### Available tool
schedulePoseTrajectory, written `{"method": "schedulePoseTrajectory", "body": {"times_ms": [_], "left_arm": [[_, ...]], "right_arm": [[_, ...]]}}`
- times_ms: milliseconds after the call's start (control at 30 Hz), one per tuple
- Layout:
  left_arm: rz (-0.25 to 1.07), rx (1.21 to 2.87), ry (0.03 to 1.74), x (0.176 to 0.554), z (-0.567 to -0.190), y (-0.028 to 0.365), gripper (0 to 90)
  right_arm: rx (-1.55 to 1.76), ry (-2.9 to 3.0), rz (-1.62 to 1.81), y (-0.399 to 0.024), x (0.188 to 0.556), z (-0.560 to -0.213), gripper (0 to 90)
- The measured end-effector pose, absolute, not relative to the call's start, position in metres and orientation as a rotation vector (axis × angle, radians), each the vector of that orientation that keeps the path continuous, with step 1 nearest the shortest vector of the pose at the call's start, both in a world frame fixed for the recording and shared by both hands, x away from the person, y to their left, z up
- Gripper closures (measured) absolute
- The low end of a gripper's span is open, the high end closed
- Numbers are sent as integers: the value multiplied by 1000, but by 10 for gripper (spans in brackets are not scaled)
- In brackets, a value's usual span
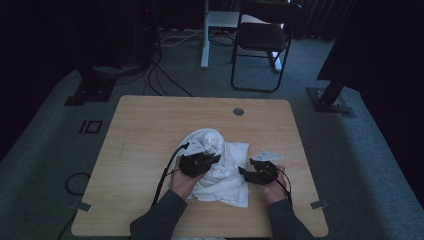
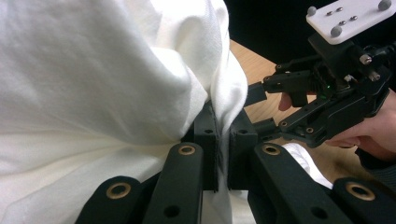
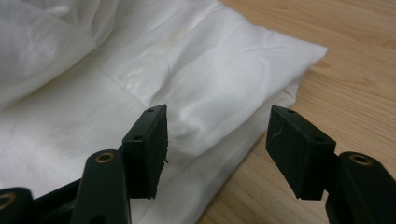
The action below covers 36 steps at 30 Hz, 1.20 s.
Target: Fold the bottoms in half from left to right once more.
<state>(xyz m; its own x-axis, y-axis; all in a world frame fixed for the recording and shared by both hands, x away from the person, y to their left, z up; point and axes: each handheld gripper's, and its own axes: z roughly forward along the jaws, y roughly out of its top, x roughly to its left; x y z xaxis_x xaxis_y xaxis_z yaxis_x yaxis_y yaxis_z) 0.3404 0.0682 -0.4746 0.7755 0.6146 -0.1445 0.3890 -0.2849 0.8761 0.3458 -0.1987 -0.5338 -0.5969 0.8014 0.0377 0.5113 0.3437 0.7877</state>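
Two grippers are being held over a crumpled white cloth (image 1: 220, 167) that is lying on the wooden table (image 1: 150, 135). A fold of the cloth is being pinched tightly between the clenched jaws of the left gripper (image 2: 223, 140), with fabric bulging above and beside them. The right gripper (image 3: 215, 149) is being kept released, its jaws spread apart; a rounded edge of the cloth is lying just beyond and between them, untouched by either pad.
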Motion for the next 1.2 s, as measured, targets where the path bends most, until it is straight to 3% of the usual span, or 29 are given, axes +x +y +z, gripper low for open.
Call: {"method": "schedulePoseTrajectory", "body": {"times_ms": [1200], "left_arm": [[242,1991,772,339,-505,41,857]], "right_arm": [[1216,2199,1119,-212,347,-533,381]]}}
